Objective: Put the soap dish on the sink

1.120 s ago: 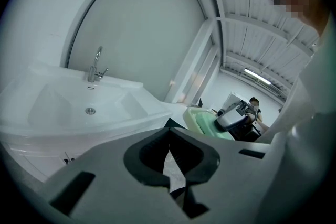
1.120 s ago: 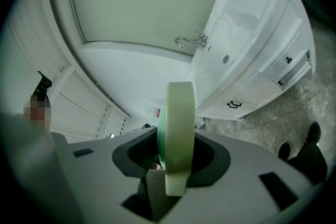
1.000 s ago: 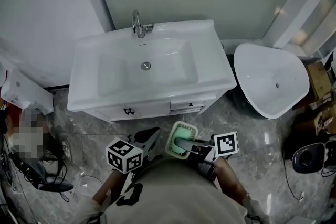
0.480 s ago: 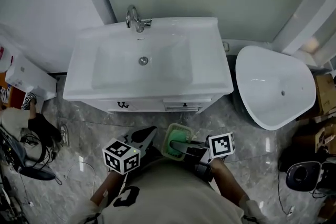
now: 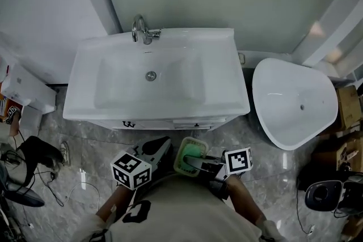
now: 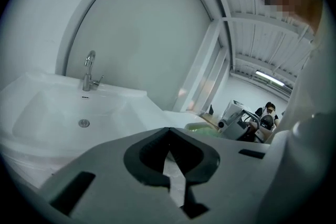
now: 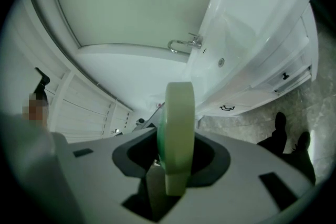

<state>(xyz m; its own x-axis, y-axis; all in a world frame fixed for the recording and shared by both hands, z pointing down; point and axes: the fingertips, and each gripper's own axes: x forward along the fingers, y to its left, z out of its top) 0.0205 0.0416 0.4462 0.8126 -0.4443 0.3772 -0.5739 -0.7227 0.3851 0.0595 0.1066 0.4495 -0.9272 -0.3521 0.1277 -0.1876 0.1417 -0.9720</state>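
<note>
Right tool keeps its narrow grip on the green soap dish, just before the front of the sink. Both tools have drifted along that front. Left tool is closed and empty. The dish is off the sink.

your head camera looked steeply down on the sink from close in front; both gripper views faced it from lower, the right rolled, all sharing its faucet.
</note>
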